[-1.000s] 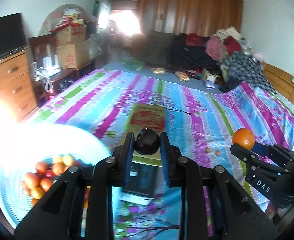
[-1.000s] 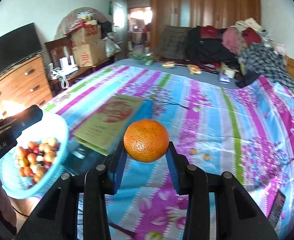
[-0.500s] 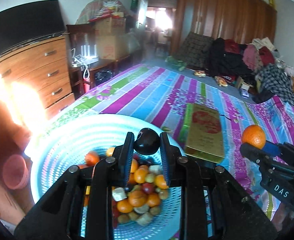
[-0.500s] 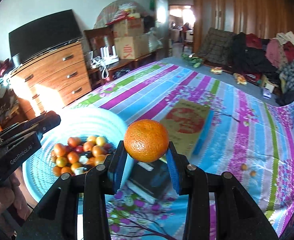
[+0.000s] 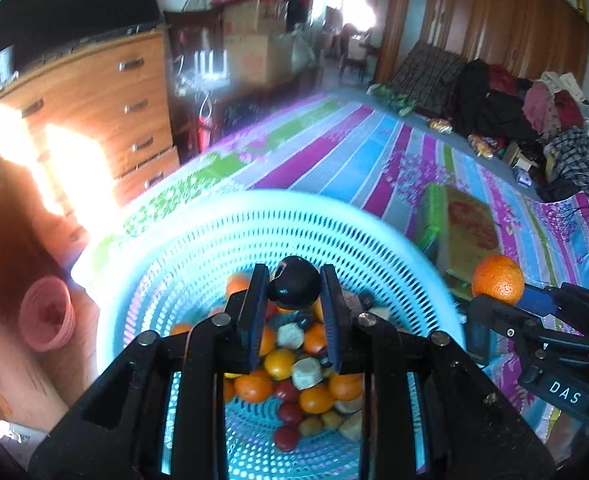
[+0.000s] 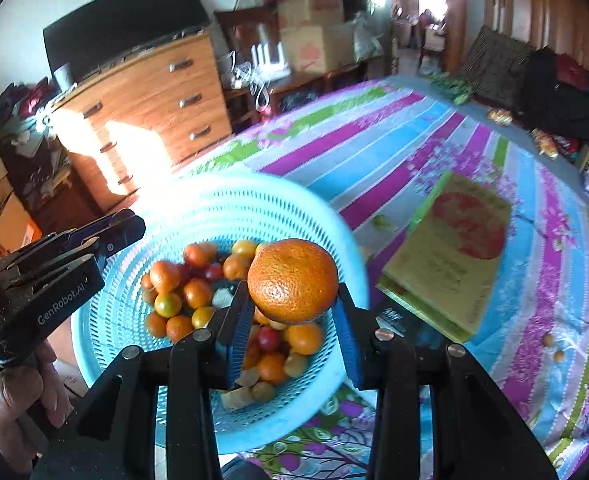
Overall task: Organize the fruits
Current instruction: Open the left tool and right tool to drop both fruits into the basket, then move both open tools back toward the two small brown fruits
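Observation:
My left gripper (image 5: 294, 292) is shut on a dark plum (image 5: 294, 287) and holds it over the light blue slotted basket (image 5: 198, 248). The basket holds several oranges, red fruits and pale pieces (image 5: 294, 376). My right gripper (image 6: 292, 280) is shut on an orange (image 6: 293, 279) above the basket's right side (image 6: 346, 248). In the left wrist view the right gripper (image 5: 498, 292) with its orange (image 5: 497, 284) is at the right, just outside the basket rim. In the right wrist view the left gripper (image 6: 106, 232) comes in from the left.
The basket stands at the corner of a bed with a striped floral sheet (image 6: 374, 148). A flat green-and-gold box (image 6: 454, 248) lies on a dark box right of the basket. Small fruits (image 6: 552, 346) lie on the sheet. A wooden dresser (image 6: 146, 100) stands at the left.
Both grippers have swung left and come closer to the basket, each still holding its fruit. The plum is now over the basket's fruit pile and the orange over its right side.

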A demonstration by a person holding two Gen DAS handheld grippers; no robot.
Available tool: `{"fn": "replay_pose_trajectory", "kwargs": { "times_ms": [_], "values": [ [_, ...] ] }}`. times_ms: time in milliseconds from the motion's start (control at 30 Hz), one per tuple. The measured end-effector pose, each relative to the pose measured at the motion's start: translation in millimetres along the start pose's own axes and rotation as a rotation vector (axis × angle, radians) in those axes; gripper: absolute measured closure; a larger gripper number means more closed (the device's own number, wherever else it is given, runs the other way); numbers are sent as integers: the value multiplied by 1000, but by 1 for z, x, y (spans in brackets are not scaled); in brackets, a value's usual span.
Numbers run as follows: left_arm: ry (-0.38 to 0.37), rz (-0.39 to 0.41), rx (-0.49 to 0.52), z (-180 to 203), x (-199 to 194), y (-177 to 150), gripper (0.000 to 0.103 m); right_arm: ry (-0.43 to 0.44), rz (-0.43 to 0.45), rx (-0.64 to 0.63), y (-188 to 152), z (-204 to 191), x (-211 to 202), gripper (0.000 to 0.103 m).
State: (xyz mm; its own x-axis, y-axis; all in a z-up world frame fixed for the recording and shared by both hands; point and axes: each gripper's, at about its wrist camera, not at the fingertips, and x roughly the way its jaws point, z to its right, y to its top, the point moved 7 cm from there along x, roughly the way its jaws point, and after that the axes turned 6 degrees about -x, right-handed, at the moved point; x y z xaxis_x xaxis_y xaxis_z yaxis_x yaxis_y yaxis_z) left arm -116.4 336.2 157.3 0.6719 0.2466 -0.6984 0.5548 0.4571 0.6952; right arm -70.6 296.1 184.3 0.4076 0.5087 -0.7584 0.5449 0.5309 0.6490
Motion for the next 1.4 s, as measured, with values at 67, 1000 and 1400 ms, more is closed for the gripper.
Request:
{"fn": "replay_pose_trajectory", "kwargs": {
  "times_ms": [67,1000,1400],
  "values": [
    [5,-39,-10,-7,8,-5,77,23,-39,3,-4,-3,11,61],
    [110,-193,-49,-45,46,-35,27,85,-68,-4,-9,-23,28,36],
    [-112,241,54,79,-79,14,25,-323,409,-42,-47,62,-157,21]
  ]
}}
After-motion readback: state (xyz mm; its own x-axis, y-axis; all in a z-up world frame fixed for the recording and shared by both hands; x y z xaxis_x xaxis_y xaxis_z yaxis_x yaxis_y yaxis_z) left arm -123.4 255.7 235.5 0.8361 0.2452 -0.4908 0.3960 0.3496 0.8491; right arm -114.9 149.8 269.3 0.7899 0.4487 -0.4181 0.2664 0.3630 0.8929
